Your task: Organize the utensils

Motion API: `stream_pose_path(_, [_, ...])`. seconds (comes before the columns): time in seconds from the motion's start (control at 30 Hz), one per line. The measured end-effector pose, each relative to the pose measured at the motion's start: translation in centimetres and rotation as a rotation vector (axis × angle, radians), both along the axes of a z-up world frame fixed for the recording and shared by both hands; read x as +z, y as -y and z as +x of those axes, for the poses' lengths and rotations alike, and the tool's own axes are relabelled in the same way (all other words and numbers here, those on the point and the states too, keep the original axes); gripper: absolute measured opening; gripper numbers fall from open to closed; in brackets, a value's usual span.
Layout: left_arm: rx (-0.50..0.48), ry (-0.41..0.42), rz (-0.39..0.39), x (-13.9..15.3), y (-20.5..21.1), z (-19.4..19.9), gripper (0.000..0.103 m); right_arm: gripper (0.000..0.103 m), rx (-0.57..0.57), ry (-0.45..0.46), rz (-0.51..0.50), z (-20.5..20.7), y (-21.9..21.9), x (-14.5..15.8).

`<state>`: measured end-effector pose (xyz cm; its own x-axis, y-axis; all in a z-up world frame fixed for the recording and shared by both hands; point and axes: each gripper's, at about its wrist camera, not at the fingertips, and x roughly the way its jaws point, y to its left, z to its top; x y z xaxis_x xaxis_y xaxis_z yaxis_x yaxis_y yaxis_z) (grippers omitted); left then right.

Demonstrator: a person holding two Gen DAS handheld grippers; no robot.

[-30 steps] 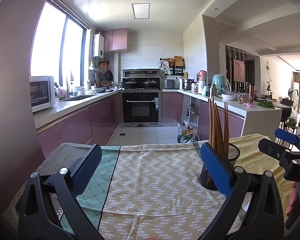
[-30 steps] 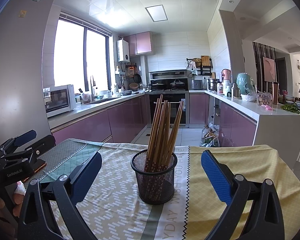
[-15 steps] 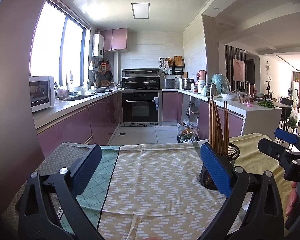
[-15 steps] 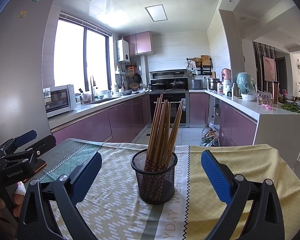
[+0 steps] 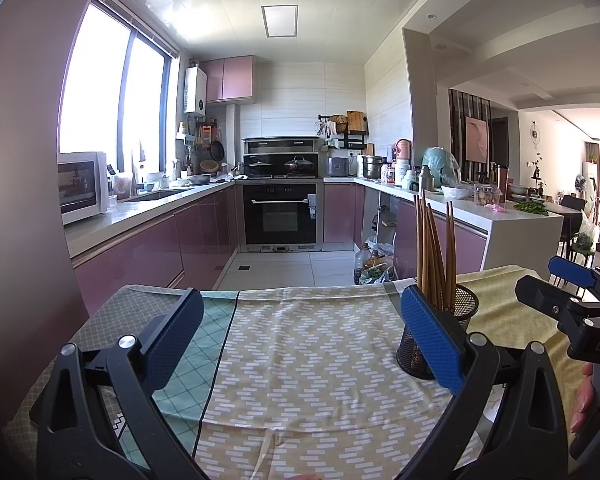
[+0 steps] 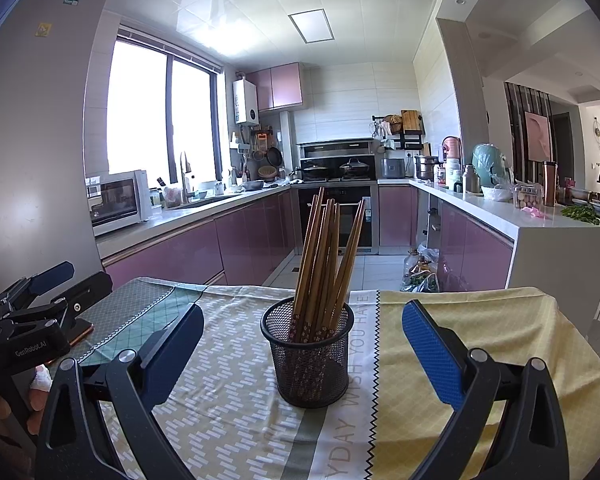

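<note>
A black mesh cup (image 6: 310, 354) stands on the cloth-covered table (image 6: 480, 320), holding several brown chopsticks (image 6: 328, 256) upright. My right gripper (image 6: 302, 324) is open, with the cup a little ahead between its blue pads (image 6: 430, 350). My left gripper (image 5: 300, 316) is also open and holds nothing. In the left wrist view the cup (image 5: 466, 312) with its chopsticks (image 5: 434, 248) shows just behind the right blue pad (image 5: 430, 334). Each gripper appears at the edge of the other's view: the right gripper (image 5: 556, 284) and the left gripper (image 6: 64, 284).
The table cloth (image 5: 320, 344) has patterned tan, green and yellow sections. An orange-edged flat object (image 6: 82, 332) lies under the left gripper. Beyond the table's far edge are purple kitchen cabinets (image 5: 148, 252), an oven (image 5: 282, 216) and a white counter (image 6: 540, 232).
</note>
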<state>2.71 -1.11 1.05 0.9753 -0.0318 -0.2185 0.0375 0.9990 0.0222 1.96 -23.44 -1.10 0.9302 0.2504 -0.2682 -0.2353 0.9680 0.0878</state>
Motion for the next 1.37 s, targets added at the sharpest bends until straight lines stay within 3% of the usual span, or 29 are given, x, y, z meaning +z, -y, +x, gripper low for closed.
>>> stream_pose_path(1.1, [0.005,0.002,0.016,-0.7,0.4,0.1,0.097,0.096,-0.006,-0.006,-0.007,-0.1,0.1,-0.2])
stream_pose_path(1.23, [0.001,-0.086,0.013,-1.7,0.1,1.5,0.097,0.096,-0.055,-0.077,-0.009,1.4,2.0,-1.6])
stream_pose_path(1.37, [0.013,-0.218,0.022,-3.7,-1.0,4.0,0.097,0.096,-0.178,-0.273,-0.069,5.3,5.8,-4.8])
